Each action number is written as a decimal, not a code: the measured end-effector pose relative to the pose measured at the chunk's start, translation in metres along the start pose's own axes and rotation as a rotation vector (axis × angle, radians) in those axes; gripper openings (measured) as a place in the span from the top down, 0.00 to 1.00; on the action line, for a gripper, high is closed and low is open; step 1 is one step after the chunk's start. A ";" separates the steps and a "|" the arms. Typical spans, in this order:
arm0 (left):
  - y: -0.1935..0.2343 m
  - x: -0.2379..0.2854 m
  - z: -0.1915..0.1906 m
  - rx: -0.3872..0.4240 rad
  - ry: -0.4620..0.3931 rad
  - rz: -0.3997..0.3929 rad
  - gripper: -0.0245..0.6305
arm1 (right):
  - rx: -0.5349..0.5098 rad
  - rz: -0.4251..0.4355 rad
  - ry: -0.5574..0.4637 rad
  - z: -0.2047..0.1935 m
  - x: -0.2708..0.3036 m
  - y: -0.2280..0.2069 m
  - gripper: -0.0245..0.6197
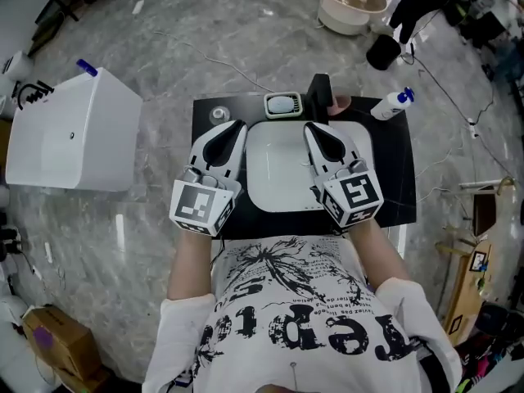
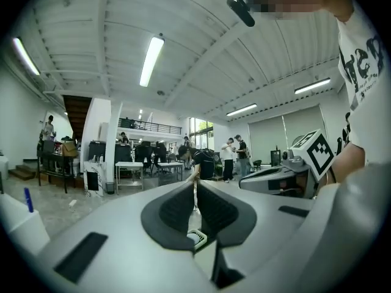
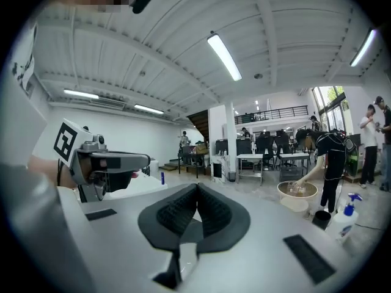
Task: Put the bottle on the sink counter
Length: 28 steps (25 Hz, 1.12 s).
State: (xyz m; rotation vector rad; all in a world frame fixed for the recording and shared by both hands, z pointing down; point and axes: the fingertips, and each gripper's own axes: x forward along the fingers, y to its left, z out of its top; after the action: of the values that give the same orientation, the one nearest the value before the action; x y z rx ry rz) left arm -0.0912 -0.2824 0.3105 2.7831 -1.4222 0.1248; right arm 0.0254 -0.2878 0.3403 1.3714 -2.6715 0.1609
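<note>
A white spray bottle (image 1: 391,105) with a blue head is at the far right corner of the black sink counter (image 1: 395,170); the right gripper view shows this bottle (image 3: 343,220) upright at its right edge. A white sink basin (image 1: 278,174) is set in the counter. My left gripper (image 1: 232,127) hovers over the basin's left rim and my right gripper (image 1: 313,128) over its right side. Both point away from me at the same height. In the left gripper view the left gripper (image 2: 195,187) has its jaws together on nothing. The right gripper (image 3: 197,191) is likewise shut and empty.
A black faucet (image 1: 320,95) and a soap dish (image 1: 283,104) stand at the back of the counter. A white box (image 1: 74,133) sits on the floor at left. A beige tub (image 1: 350,2) and a black cup (image 1: 383,51) are on the floor beyond. People stand far off in the hall.
</note>
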 end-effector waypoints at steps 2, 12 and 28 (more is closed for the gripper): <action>-0.013 -0.008 0.006 0.017 -0.006 0.003 0.93 | -0.009 0.006 -0.015 0.005 -0.015 0.002 0.94; -0.051 -0.026 0.012 0.052 -0.019 -0.018 0.94 | -0.076 0.027 -0.069 0.017 -0.058 0.014 0.94; -0.052 -0.027 0.015 0.013 -0.025 -0.013 0.94 | -0.076 0.019 -0.060 0.012 -0.056 0.014 0.94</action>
State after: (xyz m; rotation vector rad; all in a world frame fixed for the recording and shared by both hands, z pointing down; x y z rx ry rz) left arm -0.0634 -0.2309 0.2945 2.8138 -1.4138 0.0994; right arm 0.0452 -0.2364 0.3189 1.3490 -2.7098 0.0200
